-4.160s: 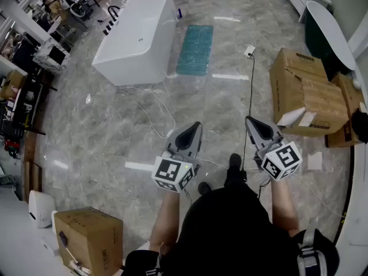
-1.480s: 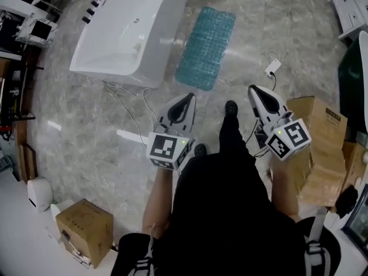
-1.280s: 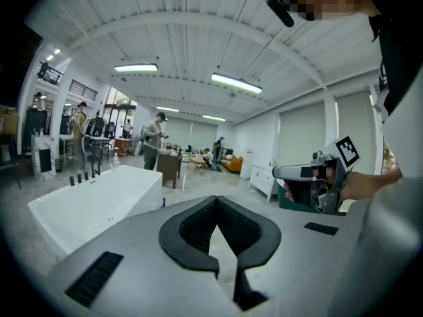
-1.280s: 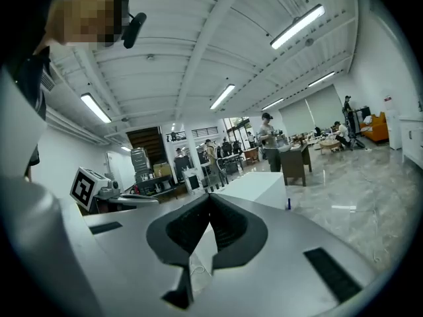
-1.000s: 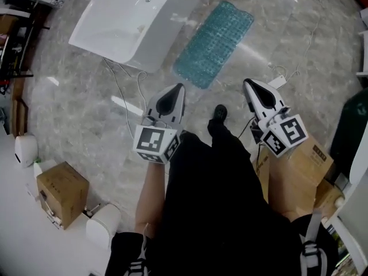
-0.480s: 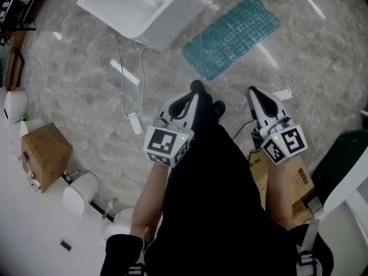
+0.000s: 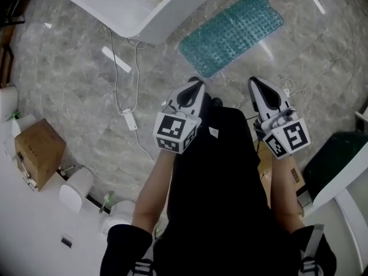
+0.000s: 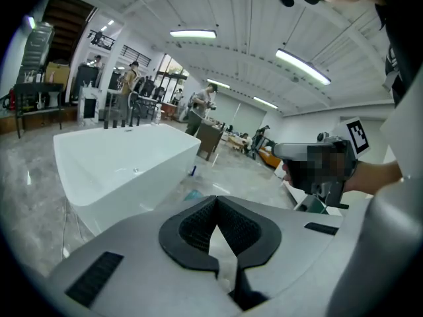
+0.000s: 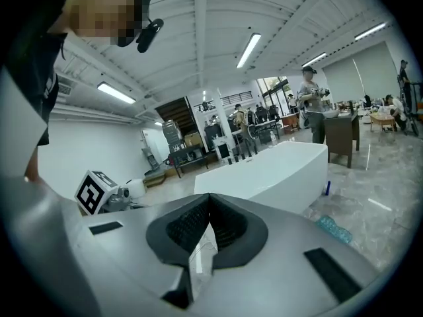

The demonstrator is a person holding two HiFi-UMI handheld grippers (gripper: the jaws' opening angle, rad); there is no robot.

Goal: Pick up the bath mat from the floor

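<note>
nothing done yet. l gripper [image 7: 194, 89] clenched on nothing, r gripper [image 7: 260, 91] same, both mid frame, clear of the floor. bath mat [image 7: 233, 32] lies flat past the tips, upper centre-right, beside the tub [image 7: 123, 4]. its long axis runs lower-left to upper-right. reach, grab and lift are all left imo.

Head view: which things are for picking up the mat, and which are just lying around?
For the job: teal bumpy rubber bath mat; left gripper, shut and empty; right gripper, shut and empty.

Just lying about: white bathtub; brown cardboard box; white cable with plug.
</note>
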